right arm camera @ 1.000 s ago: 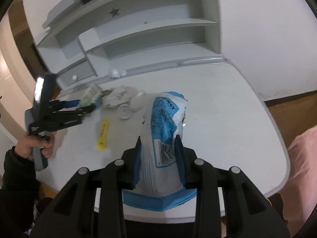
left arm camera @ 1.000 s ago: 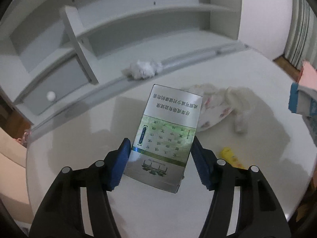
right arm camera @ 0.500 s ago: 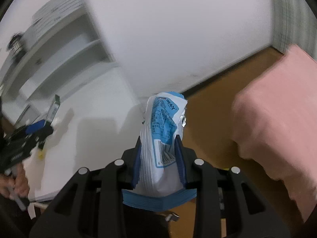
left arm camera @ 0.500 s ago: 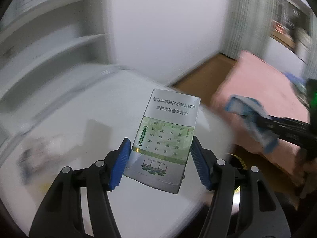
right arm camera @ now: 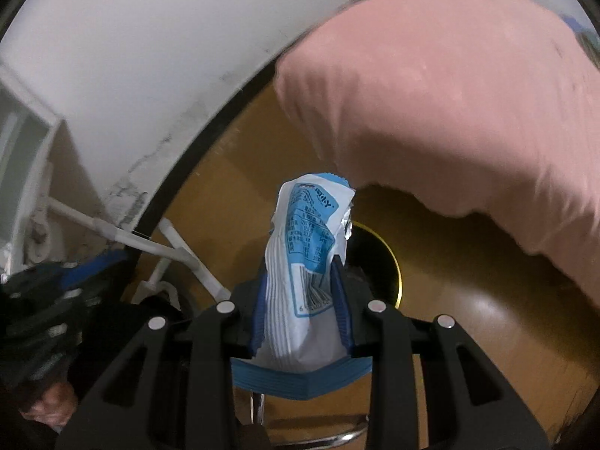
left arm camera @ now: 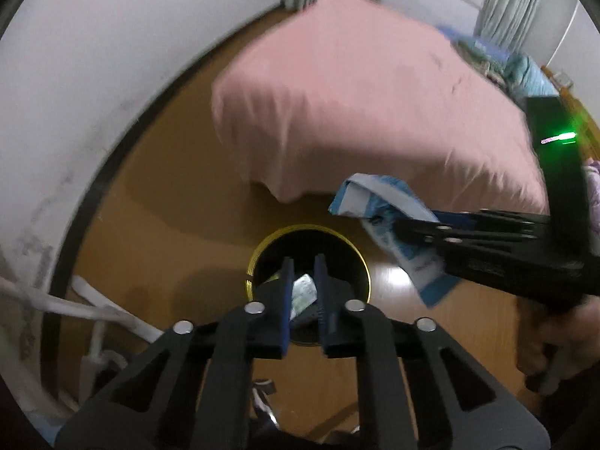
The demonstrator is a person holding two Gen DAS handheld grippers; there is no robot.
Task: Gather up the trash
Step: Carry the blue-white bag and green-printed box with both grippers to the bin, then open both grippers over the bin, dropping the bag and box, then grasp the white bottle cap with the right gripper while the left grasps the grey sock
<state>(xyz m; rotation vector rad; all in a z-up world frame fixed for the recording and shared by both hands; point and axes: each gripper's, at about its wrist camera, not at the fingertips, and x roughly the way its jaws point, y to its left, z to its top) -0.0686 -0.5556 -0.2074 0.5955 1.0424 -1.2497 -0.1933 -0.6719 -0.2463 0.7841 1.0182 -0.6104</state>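
A round black bin with a gold rim [left arm camera: 252, 262] stands on the wooden floor; it also shows in the right wrist view [right arm camera: 393, 258]. My left gripper [left arm camera: 303, 266] hangs over the bin's mouth, jaws a narrow gap apart and empty. The green and silver box [left arm camera: 303, 292] lies inside the bin below it. My right gripper [right arm camera: 300, 281] is shut on a blue and white snack bag [right arm camera: 307, 232]; in the left wrist view the bag [left arm camera: 390, 225] hangs just right of the bin.
A bed with a pink cover [left arm camera: 356, 93] overhangs the floor behind the bin. A white wall with dark skirting [left arm camera: 75, 75] curves on the left. White pipes [left arm camera: 75, 307] run along the floor at lower left.
Both grippers swung from the table down to the bin on the floor. The left gripper let go of the green and silver box, which now lies in the bin, and its jaws narrowed.
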